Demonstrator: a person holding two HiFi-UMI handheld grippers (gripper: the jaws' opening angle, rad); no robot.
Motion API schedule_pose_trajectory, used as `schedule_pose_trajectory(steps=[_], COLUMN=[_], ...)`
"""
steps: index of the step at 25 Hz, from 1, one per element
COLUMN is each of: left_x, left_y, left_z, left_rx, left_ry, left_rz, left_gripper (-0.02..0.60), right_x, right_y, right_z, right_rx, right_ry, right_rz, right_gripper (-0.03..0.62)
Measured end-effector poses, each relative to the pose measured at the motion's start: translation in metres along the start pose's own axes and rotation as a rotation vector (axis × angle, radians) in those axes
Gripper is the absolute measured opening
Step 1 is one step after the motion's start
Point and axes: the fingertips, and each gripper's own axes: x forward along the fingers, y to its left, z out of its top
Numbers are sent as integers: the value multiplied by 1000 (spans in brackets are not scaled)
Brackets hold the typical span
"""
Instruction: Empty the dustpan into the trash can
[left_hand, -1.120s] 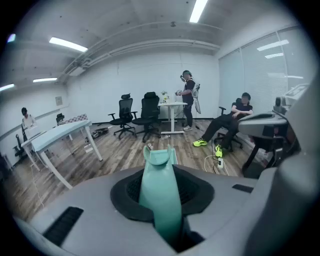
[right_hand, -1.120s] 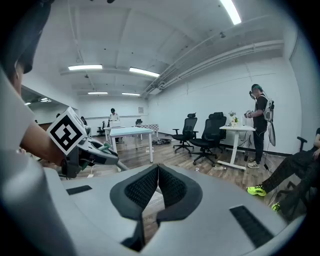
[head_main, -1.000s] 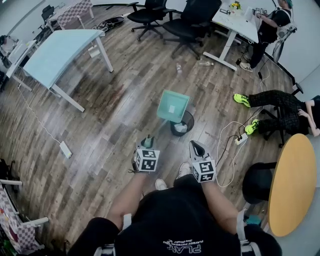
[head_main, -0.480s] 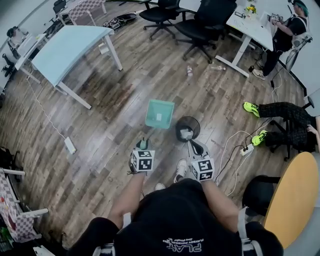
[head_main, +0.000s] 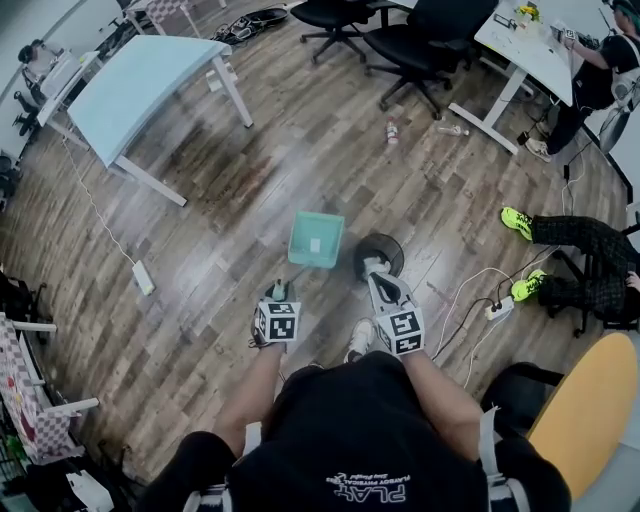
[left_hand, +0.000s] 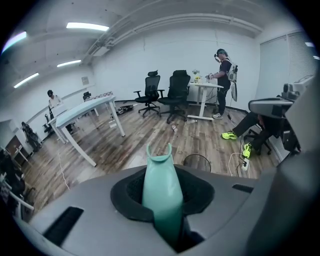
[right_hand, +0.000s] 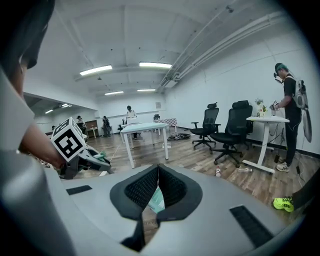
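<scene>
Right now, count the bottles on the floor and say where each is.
2. A small bottle sits on the floor before the black office chairs; a clear bottle lies to its right, by the white desk's foot. Others may hide under furniture.

I can't make out what's in the trash can (head_main: 392, 246), and my right gripper (head_main: 373, 281) hides its near rim.

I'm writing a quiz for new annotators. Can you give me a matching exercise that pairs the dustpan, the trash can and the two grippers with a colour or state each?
Things:
1 dustpan
2 trash can
3 left gripper
4 right gripper

Colour or state:
a black mesh
b shut, nothing held
c teal
d shut on the handle

Pairs: 1-c, 2-a, 3-d, 4-b.
</scene>
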Motion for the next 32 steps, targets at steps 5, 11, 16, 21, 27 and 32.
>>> schedule_pose_trajectory(steps=[5,11,16,21,27,32], left_x=[19,49,70,88,111,128], left_y=[-2,3,2,-1,-3,-6], left_z=[-3,1,-10,-22,-30,-38], left_rx=[-49,-84,-99,-103,-100,-93], left_ry=[47,99,143,167,197,225], left_rz=[23,22,20,15,8,7], left_gripper=[97,98,98,98,98,98], right_x=[12,38,56,64,71,79], right_y=[-10,-15,-18,-20,-22,-21], right_z=[-15,-23,-20,-24,-37,-45], right_rx=[0,1,2,-2,7,21], right_ry=[41,73,79,97,124,132], right_rz=[75,107,104,103,90,78], right_gripper=[23,23,23,23,23,23])
